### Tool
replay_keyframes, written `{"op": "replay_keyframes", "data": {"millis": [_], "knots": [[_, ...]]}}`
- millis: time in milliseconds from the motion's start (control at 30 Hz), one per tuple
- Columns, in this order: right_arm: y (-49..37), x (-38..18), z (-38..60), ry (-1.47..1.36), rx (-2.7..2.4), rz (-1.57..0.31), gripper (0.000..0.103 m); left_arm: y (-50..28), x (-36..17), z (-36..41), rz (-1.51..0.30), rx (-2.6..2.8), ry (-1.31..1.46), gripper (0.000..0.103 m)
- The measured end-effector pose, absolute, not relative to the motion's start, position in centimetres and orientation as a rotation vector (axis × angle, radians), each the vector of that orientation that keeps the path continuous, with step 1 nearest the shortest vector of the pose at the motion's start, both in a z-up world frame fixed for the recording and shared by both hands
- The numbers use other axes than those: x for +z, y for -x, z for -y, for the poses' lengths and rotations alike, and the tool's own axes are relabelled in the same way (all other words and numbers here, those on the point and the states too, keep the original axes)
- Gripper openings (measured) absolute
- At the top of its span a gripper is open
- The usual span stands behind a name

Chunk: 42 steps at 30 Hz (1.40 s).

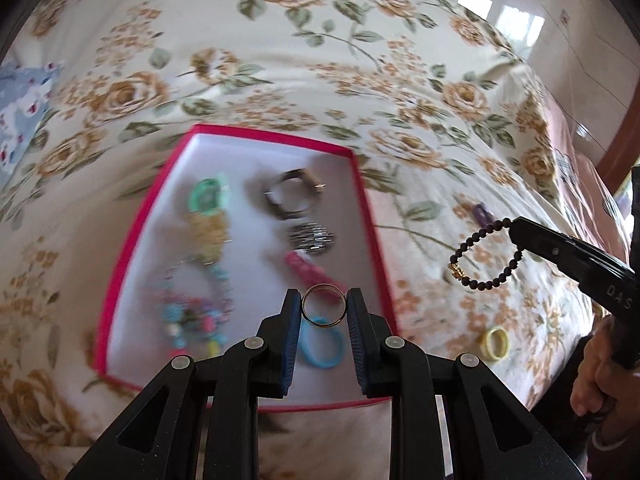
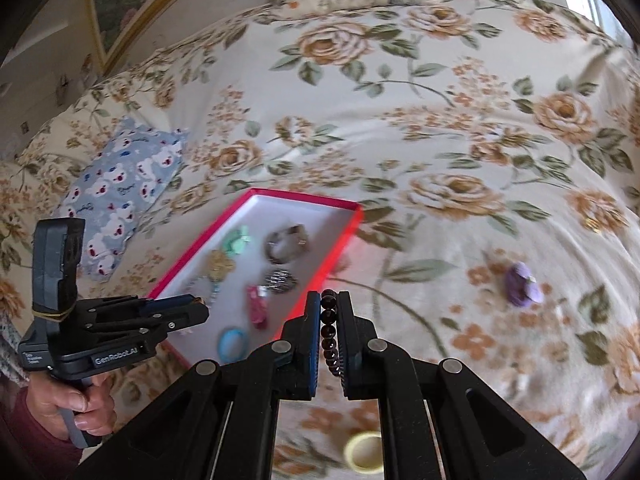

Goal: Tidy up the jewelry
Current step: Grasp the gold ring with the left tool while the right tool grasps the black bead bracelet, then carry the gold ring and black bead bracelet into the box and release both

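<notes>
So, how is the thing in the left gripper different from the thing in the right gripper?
The left gripper holds a gold ring, one plain rigid metal band; the right gripper holds a dark bead bracelet, a loop of many small beads. The ring is far smaller than the bracelet. The ring sits fully between the fingers; the bracelet hangs out beyond them. Both are gripped above the bedspread, outside the red box.

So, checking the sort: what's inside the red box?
Inside the red box: green ring, silver bangle, pink clip, blue ring, beaded bracelets. Left gripper hides the near edge.
</notes>
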State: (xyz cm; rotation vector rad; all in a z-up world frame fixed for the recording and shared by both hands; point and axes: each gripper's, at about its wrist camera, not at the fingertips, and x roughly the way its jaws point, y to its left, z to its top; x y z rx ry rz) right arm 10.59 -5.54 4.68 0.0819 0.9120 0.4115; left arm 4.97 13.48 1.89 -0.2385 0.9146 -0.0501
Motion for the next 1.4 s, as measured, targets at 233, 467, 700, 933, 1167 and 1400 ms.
{"op": "replay_keyframes", "data": {"millis": [233,467,700,933,1167,1400], "knots": [[-10.6,4.5,1.3,-0.064,0.510,-0.926,0.007,-3.4,1.6,-16.1,-0.914,0.013,0.271,0.022],[-10.3,3.4,-2.4,-0.070,0.601,-0.968,0.007,-2.5,1.2,-17.9,-0.921,0.060,0.293,0.022],[-10.2,1.9,-5.6,-0.053,0.663,-1.003,0.007,-2.7,0.3,-19.0,-0.952,0.084,0.303,0.022],[-10.8,-0.9,-5.0,-0.056,0.630,-1.067,0.007,-3.9,-0.8,-19.2,-0.980,0.098,0.287,0.022],[-11.3,-2.7,-3.8,-0.051,0.595,-1.113,0.007,-4.9,-1.9,-19.3,-1.000,0.103,0.279,0.022],[-11.4,-3.6,-4.0,-0.017,0.589,-1.139,0.007,-5.3,-2.5,-19.2,-1.009,0.107,0.275,0.023]]}}
